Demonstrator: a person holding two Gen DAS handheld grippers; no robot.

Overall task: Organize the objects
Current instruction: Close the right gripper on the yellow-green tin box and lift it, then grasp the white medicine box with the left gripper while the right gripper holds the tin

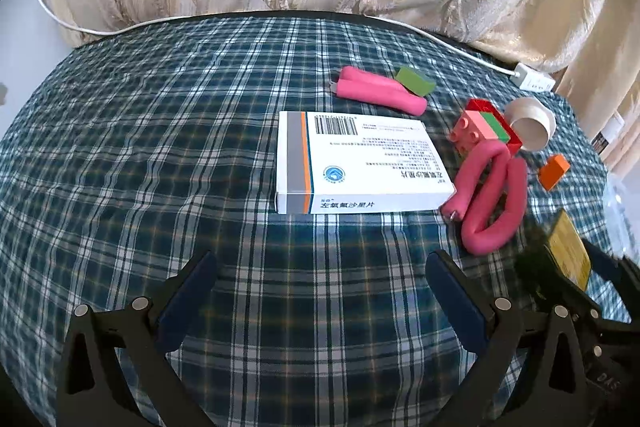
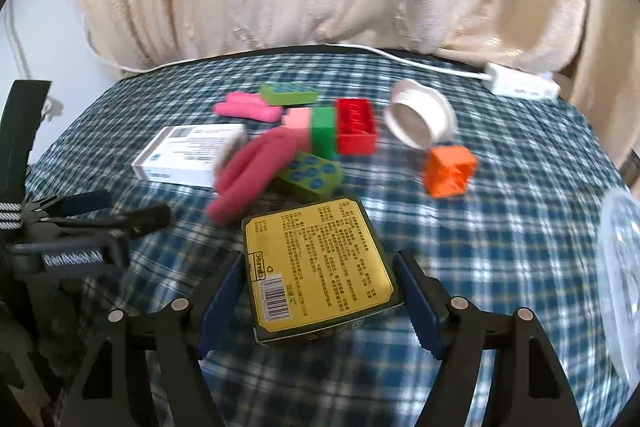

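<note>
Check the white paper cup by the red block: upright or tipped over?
Tipped over. The white paper cup lies on its side on the plaid cloth, open mouth facing the camera, beside the red block.

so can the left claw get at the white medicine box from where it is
Probably yes: the left claw is open with only bare plaid cloth between it and the white medicine box; the pink foam grip lies to one side.

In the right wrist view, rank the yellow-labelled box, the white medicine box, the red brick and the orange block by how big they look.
1. yellow-labelled box, though it lies nearest the camera, which inflates it
2. white medicine box
3. and 4. red brick and orange block look alike; no ranking.
</note>
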